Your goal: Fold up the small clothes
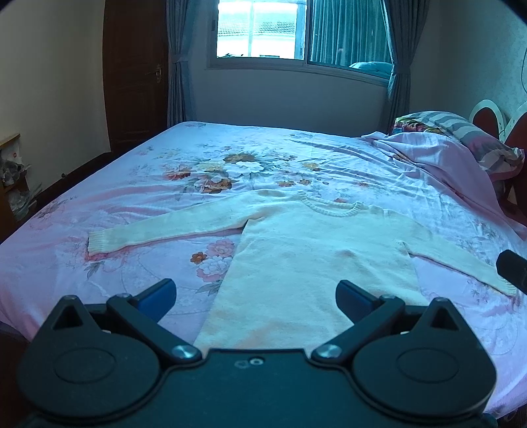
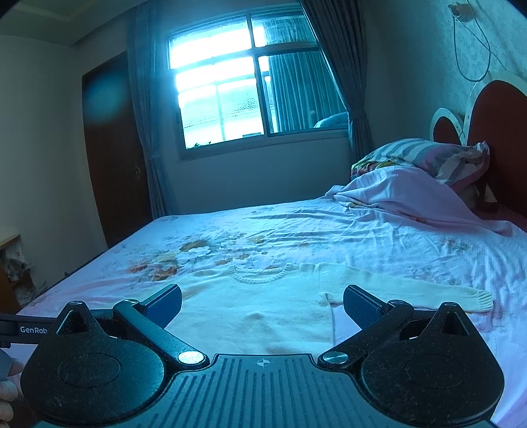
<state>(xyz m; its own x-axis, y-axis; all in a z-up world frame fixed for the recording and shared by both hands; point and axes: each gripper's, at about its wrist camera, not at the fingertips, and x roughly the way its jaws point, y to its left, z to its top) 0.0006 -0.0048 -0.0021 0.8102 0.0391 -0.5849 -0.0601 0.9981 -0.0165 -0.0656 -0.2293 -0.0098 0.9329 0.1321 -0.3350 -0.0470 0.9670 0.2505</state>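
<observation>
A small cream knit sweater (image 1: 309,263) lies flat and face up on the floral bed sheet (image 1: 184,171), neck away from me, both sleeves spread out to the sides. My left gripper (image 1: 255,293) hovers open over the sweater's lower left hem, with nothing between its blue pads. In the right wrist view the same sweater (image 2: 260,309) fills the near bed, its right sleeve (image 2: 428,289) stretched out to the right. My right gripper (image 2: 262,304) is open above the sweater's body, holding nothing. Its tip (image 1: 512,268) shows at the left wrist view's right edge.
A rumpled pink blanket (image 2: 411,194) and a striped pillow (image 2: 425,154) lie at the head of the bed by the red headboard (image 2: 494,131). A window (image 1: 263,29) with curtains is beyond the bed, a dark door (image 1: 135,72) at left. A hand (image 2: 6,391) shows at lower left.
</observation>
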